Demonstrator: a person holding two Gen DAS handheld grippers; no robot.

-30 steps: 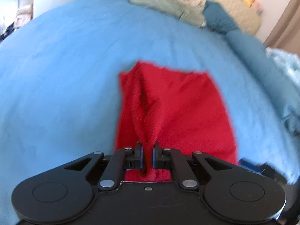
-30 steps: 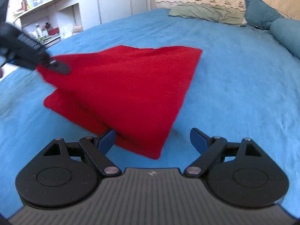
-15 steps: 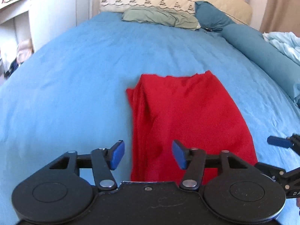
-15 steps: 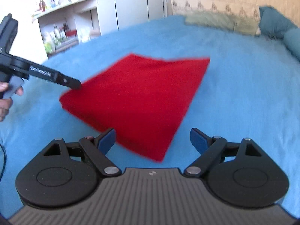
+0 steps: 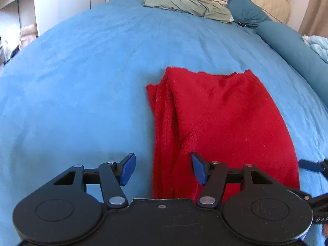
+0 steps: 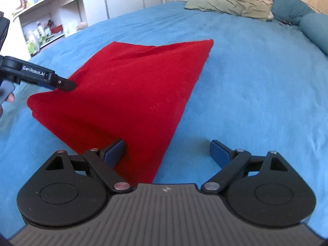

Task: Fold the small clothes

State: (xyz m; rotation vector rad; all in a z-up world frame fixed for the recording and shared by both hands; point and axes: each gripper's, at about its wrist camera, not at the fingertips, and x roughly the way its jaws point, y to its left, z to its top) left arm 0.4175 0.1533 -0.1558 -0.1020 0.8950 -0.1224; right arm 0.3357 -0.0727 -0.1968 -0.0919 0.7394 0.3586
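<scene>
A red cloth (image 5: 221, 123) lies folded flat on the blue bedspread (image 5: 82, 86), with a bunched fold along its left edge. My left gripper (image 5: 163, 169) is open and empty, just above the cloth's near left corner. In the right wrist view the red cloth (image 6: 131, 94) spreads ahead, and my right gripper (image 6: 168, 152) is open and empty over its near corner. The left gripper (image 6: 61, 84) shows there at the cloth's left corner. The right gripper's fingertip (image 5: 309, 165) shows at the cloth's right edge in the left wrist view.
A green pillow (image 5: 188, 5) and teal bolsters (image 5: 287, 45) lie at the head of the bed. A white shelf unit (image 6: 47, 20) with small items stands beside the bed on the left. A light blue blanket (image 5: 316, 43) lies far right.
My left gripper let go of the red cloth and opened, and the lifted cloth dropped flat onto the bed. Both grippers now hover near its near corners.
</scene>
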